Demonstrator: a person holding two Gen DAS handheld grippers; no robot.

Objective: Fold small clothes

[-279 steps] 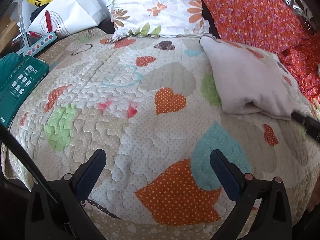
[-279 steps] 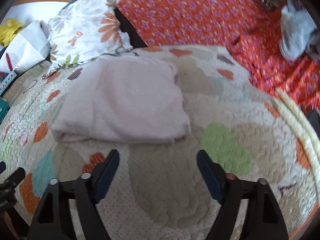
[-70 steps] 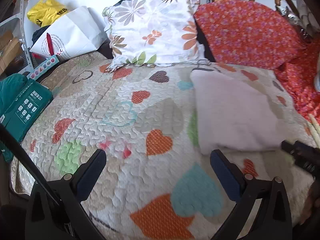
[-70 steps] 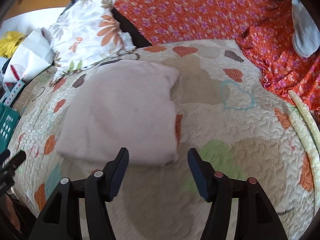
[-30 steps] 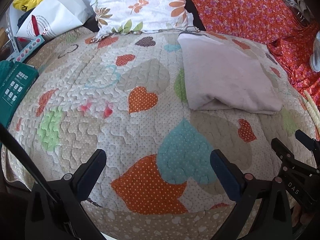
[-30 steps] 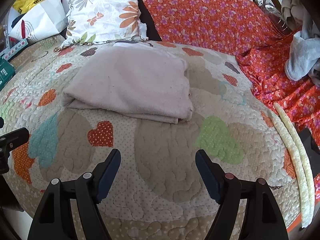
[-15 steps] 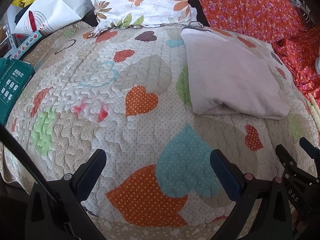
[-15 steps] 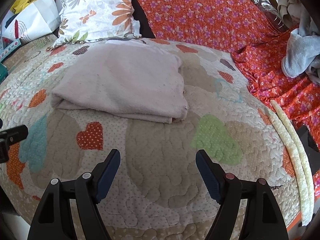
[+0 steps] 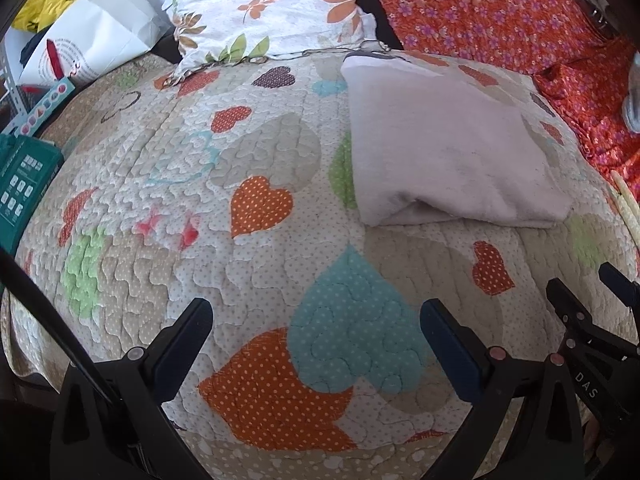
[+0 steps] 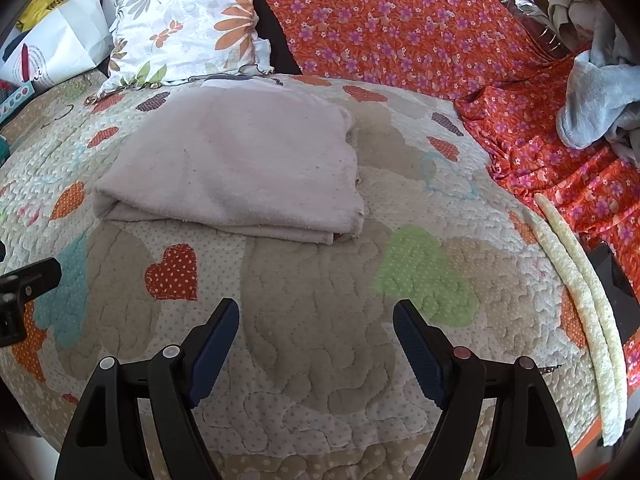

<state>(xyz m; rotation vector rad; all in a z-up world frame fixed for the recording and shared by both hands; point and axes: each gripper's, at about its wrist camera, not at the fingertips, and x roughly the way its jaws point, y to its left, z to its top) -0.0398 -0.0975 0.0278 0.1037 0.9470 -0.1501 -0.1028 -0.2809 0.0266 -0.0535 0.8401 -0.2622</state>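
Observation:
A pale pink garment (image 9: 444, 152) (image 10: 240, 168) lies folded into a flat rectangle on the heart-patterned quilt (image 9: 200, 208) (image 10: 320, 340). My left gripper (image 9: 316, 316) hovers open over the quilt's near part, well short of the garment, with nothing between its fingers. My right gripper (image 10: 316, 316) is open too, empty, just in front of the garment's near folded edge. The right gripper's fingers (image 9: 568, 304) show at the right edge of the left wrist view. The left gripper's fingertip (image 10: 36, 272) pokes in at the left edge of the right wrist view.
A flowered pillow (image 9: 260, 8) (image 10: 188, 28) and an orange floral cloth (image 9: 500, 16) (image 10: 400, 28) lie behind the garment. A white paper bag (image 9: 92, 40) and a teal box (image 9: 24, 184) sit at the left. Grey-blue clothing (image 10: 600, 96) is heaped at the far right, near cream piping (image 10: 580, 288).
Over the last second both views shifted only slightly; the garment sits a little higher in the left wrist view. Both grippers stay open and empty, and the folded garment has not moved.

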